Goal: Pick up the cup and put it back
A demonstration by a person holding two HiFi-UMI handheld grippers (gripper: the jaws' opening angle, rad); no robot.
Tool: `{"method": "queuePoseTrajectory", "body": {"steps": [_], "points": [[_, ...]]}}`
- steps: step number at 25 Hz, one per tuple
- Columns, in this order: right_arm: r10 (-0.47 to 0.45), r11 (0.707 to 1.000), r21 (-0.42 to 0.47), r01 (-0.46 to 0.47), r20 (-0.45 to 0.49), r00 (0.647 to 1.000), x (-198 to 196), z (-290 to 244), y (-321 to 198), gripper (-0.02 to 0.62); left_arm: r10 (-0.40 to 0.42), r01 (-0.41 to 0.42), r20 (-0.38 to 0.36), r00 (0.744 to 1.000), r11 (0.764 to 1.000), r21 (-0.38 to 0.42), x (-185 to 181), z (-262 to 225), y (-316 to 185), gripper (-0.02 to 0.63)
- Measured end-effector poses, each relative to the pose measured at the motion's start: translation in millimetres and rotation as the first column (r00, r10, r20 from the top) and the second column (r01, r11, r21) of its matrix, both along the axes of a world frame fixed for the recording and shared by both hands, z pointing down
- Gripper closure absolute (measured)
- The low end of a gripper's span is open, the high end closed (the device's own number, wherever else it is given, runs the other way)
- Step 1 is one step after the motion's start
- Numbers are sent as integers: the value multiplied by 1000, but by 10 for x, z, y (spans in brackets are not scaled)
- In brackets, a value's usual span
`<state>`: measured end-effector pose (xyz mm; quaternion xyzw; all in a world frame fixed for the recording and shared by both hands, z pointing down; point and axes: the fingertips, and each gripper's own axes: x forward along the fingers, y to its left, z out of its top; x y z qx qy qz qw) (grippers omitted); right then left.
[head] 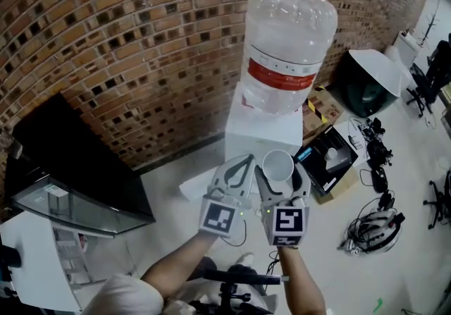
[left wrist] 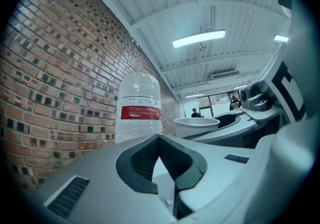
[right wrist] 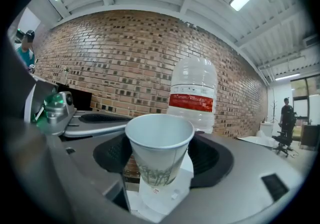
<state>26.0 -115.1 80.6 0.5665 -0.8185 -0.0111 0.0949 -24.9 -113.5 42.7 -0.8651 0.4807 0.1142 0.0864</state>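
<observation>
We hold the cup (right wrist: 159,154) aloft in the right gripper's (head: 280,173) jaws, near the dispenser (head: 262,134), while the left gripper (head: 246,161) stays out, clenched and empty; setting it back remains.

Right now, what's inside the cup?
Nothing shows inside the cup: from above, only its white walls and floor. In the right gripper view, the rim hides its bottom.
</observation>
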Motion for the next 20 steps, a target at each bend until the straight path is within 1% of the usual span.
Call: {"method": "queuePoseTrajectory", "body": {"steps": [3,9,12,15,17,20], "points": [[4,1000,-2,-4,3,1000,-9,13,-5,249,-7,7,-23,1000,1000,-6,-39,15,-4,606],[15,1000,-12,-15,0,1000,30,119,-28,249,-16,16,-23,1000,1000,-18,-8,119,-11,606],[22,1000,-6,-22,9,1000,72,205,-102,249,-11,10,-35,999,1000,-23,38,213,-55,606],[11,1000,-16,-12,-20,1000,133,423,-167,247,-9,7,-32,999,999,-40,94,415,-127,606],[-4,1000,-31,3,-39,999,164,630,-200,249,-11,11,-12,1000,998,-55,124,597,-175,606],[-13,998,-58,11,-33,999,214,987,-263,249,-15,16,21,1000,997,-78,161,916,-248,606]]}}
